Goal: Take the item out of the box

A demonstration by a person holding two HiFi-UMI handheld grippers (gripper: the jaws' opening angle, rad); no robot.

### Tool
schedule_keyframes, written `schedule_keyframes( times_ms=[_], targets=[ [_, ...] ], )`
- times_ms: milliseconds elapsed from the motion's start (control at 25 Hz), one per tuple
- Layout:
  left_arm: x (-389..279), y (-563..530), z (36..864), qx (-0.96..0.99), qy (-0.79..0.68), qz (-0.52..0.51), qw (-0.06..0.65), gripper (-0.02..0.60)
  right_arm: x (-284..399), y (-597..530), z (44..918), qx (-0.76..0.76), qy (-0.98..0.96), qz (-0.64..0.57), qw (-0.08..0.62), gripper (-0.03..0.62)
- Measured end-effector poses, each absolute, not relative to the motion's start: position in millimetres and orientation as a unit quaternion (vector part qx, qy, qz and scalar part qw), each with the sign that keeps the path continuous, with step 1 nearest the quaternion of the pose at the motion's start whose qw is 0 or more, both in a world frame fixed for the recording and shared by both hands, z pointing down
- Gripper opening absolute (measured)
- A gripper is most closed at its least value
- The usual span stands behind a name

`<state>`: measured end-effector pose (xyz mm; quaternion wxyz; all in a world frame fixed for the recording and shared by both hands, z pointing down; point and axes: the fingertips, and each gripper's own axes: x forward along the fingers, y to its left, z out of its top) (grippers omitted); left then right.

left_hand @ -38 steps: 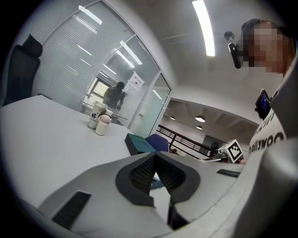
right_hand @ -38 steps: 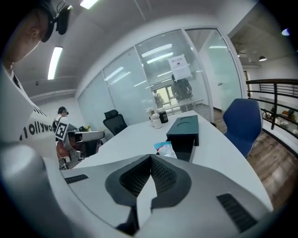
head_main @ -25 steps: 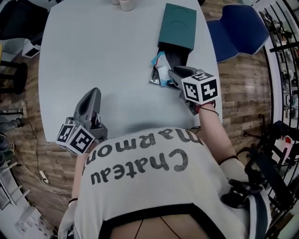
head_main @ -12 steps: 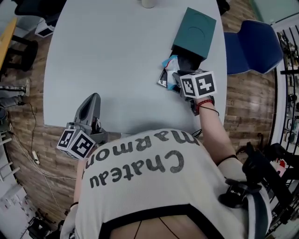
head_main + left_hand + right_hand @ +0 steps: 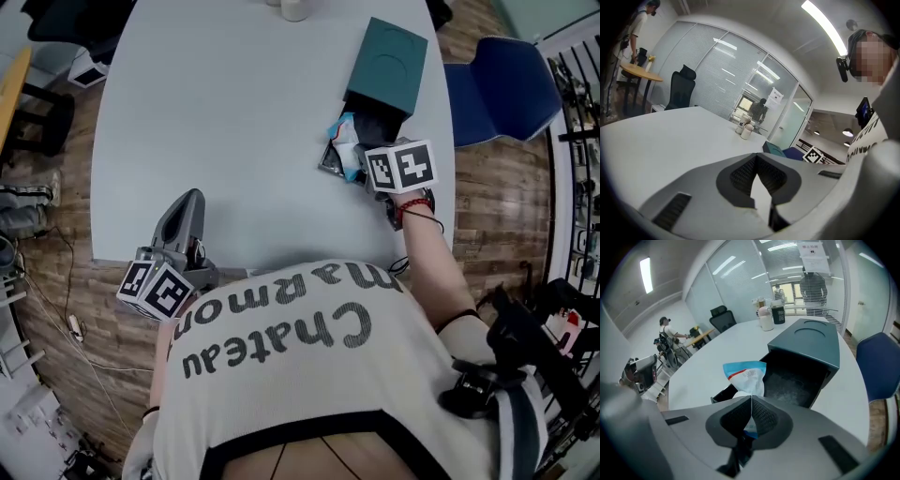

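A: What changes vs. 1 s ago?
B: The right gripper [image 5: 750, 401] is now in on the packet [image 5: 745, 376]. Its jaws pinch the lower edge, so I think the pull-out can start.
A: Packet pos.?
B: Between those 2 jaws, at the open mouth of the box [image 5: 806, 345]. The left gripper [image 5: 756, 159] is closed, empty, well apart.

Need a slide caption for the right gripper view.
Right gripper shut on a blue-and-white packet at the open mouth of the teal box on the white table.
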<state>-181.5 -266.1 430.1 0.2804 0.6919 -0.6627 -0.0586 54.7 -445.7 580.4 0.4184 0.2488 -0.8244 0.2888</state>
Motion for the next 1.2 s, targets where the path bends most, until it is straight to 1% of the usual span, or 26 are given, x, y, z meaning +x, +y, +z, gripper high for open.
schedule_keyframes(
  times_ms=[200, 480, 600, 840, 1080, 1200],
  targets=[
    [-195.1, -247.2, 430.6, 0.699, -0.657, -0.062, 0.276, -0.011, 59.0, -443.5, 572.8, 0.284, -0.824, 0.280, 0.403, 0.003],
    [-227.3, -216.5, 424.3, 0.708, -0.649, -0.075, 0.269, -0.011, 59.8, -435.1, 539.2, 0.347, -0.824, 0.281, 0.347, 0.002],
    [-239.2, -207.1, 418.7, 0.718, -0.639, -0.086, 0.261, -0.011, 53.7, -424.6, 519.4, 0.368, -0.836, 0.269, 0.304, 0.002],
    [-255.5, -189.0, 417.5, 0.742, -0.615, -0.074, 0.255, -0.011, 30.3, -390.6, 462.9, 0.380, -0.871, 0.255, 0.175, 0.002],
    [-261.5, -176.6, 413.4, 0.776, -0.574, -0.072, 0.251, -0.011, 4.0, -320.7, 423.1, 0.364, -0.893, 0.250, 0.091, 0.002],
    [-250.0, -171.6, 413.2, 0.801, -0.542, -0.062, 0.247, -0.011, 6.2, -282.7, 416.9, 0.372, -0.890, 0.256, 0.066, 0.002]
  ],
)
